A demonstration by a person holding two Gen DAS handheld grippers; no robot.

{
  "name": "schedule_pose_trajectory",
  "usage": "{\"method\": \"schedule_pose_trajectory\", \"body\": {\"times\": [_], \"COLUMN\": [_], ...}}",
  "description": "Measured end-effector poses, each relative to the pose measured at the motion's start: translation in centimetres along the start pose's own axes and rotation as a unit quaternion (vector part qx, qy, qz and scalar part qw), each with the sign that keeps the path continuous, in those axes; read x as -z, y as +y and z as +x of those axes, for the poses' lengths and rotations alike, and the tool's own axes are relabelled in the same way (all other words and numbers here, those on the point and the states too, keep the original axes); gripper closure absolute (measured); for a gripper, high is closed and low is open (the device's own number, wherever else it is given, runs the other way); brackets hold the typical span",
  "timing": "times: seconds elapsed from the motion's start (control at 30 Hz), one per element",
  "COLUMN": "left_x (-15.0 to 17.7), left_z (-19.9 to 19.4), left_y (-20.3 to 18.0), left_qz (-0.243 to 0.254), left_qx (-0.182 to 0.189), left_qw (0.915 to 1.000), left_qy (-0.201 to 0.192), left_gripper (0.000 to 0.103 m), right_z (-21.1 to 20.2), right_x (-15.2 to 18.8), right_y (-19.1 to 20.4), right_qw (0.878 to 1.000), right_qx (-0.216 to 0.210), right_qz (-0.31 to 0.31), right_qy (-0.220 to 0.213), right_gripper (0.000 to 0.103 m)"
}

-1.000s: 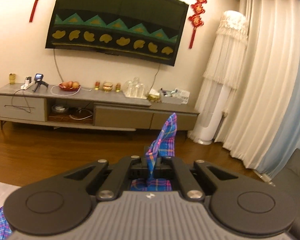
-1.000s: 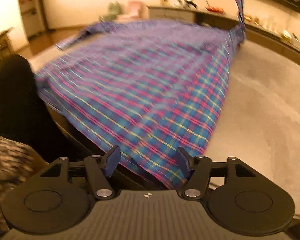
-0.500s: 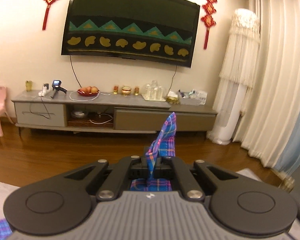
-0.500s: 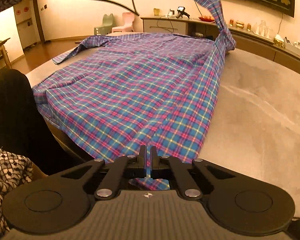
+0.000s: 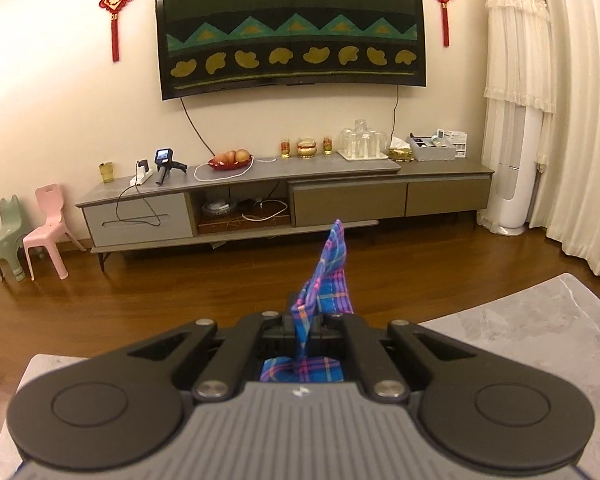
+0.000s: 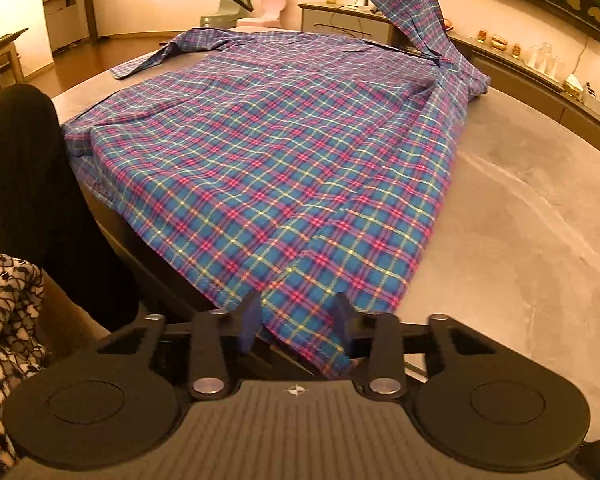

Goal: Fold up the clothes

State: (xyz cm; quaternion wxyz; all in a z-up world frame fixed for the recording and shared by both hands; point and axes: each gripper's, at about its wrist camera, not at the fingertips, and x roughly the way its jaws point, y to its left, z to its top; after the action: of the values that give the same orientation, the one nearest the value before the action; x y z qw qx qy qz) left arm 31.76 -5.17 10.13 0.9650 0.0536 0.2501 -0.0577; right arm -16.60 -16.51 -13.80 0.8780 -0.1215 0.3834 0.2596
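A blue, pink and yellow plaid shirt (image 6: 280, 152) lies spread over a grey round table (image 6: 520, 200). At its far right, one part (image 6: 404, 4) is pulled up off the table. In the left wrist view my left gripper (image 5: 304, 316) is shut on a bunch of that shirt (image 5: 332, 264), which sticks up past the fingertips. My right gripper (image 6: 298, 312) sits at the near hem. Its jaws are opening, and the hem lies between the fingers without being pinched.
A person's dark trouser leg (image 6: 20, 184) stands at the table's left edge. Across a wooden floor are a long TV cabinet (image 5: 284, 188), a wall TV (image 5: 292, 28), two small plastic chairs (image 5: 48, 224) and curtains (image 5: 572, 120). Bare tabletop (image 5: 540, 320) lies to the right.
My right gripper closed on the near hem, then its jaws spread apart again. The left gripper, still holding the shirt, swung so more of the room's left side and the table came into view.
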Motion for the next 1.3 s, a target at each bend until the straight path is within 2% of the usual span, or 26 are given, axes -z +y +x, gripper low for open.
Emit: {"method": "schedule_pose_trajectory", "body": {"times": [0.1,0.2,0.23,0.3,0.37,0.43,0.47,0.5,0.53,0.63,0.7,0.77,0.83,0.97,1.07,1.13,1.2,1.3], "left_x": [-0.1,0.1,0.2,0.5,0.4,0.2,0.0,-0.1,-0.2,-0.5,-0.5,-0.3,0.0,0.8,1.2,1.2,1.1,0.7], "left_z": [-0.2,-0.3,-0.3,-0.2,-0.4,-0.7,-1.0,-1.2,-1.5,-2.2,-2.5,-2.7,-2.7,-3.1,-3.7,-4.1,-4.6,-5.4], "left_y": [-0.4,-1.0,-1.2,-1.7,-2.0,-2.2,-2.3,-2.3,-2.4,-2.4,-2.4,-2.4,-2.4,-2.3,-2.3,-2.2,-2.0,-2.1], "left_qz": [0.001,0.001,0.0,0.0,0.001,0.003,0.003,0.004,0.004,0.004,0.004,0.004,0.004,-0.002,-0.001,-0.001,-0.001,-0.002], "left_qx": [0.007,0.015,0.017,0.019,0.021,0.024,0.026,0.026,0.027,0.028,0.029,0.03,0.031,0.034,0.035,0.036,0.036,0.038], "left_qw": [1.0,0.9999,0.9998,0.9998,0.9998,0.9997,0.9996,0.9996,0.9996,0.9995,0.9995,0.9995,0.9995,0.9994,0.9994,0.9994,0.9993,0.9992], "left_qy": [-0.005,-0.005,-0.004,-0.001,-0.001,-0.003,-0.006,-0.008,-0.01,-0.014,-0.015,-0.013,-0.009,-0.001,0.0,-0.002,-0.005,-0.011], "left_gripper": [0.102,0.102,0.102,0.102,0.102,0.102,0.102,0.102,0.102,0.102,0.102,0.102,0.102,0.102,0.102,0.102,0.102,0.102], "right_z": [-0.4,-0.8,-0.7,-0.2,0.8,1.2,1.1,1.0,0.9,0.5,0.3,-0.3,-0.5,1.0,1.1,0.9,0.7,0.4], "right_x": [-0.1,-0.3,-0.3,-0.4,-0.3,-0.2,-0.2,-0.3,-0.4,-0.2,-0.2,-0.2,-0.2,0.2,0.1,-0.1,-0.2,-0.2], "right_y": [-0.3,-0.3,0.0,0.8,1.0,0.8,0.6,0.4,0.2,-0.5,-0.5,0.2,1.0,2.1,2.4,2.1,1.5,0.8], "right_qw": [1.0,1.0,1.0,1.0,1.0,1.0,1.0,1.0,0.999,0.999,0.999,0.999,0.999,0.997,0.995,0.995,0.996,0.997], "right_qx": [0.006,0.001,-0.006,-0.013,-0.009,0.009,0.019,0.026,0.033,0.044,0.05,0.034,0.022,0.028,0.05,0.057,0.059,0.062], "right_qz": [0.009,0.012,0.009,-0.006,-0.016,-0.011,-0.008,-0.003,0.002,0.014,0.019,0.004,-0.023,-0.077,-0.089,-0.082,-0.066,-0.042], "right_qy": [-0.008,-0.023,-0.025,-0.025,-0.011,-0.006,-0.007,-0.006,-0.005,-0.003,-0.007,-0.02,-0.021,0.007,0.009,0.009,0.01,0.007], "right_gripper": [0.069,0.067,0.051,0.035,0.035,0.039,0.044,0.055,0.062,0.072,0.073,0.071,0.046,0.045,0.05,0.063,0.068,0.08]}}
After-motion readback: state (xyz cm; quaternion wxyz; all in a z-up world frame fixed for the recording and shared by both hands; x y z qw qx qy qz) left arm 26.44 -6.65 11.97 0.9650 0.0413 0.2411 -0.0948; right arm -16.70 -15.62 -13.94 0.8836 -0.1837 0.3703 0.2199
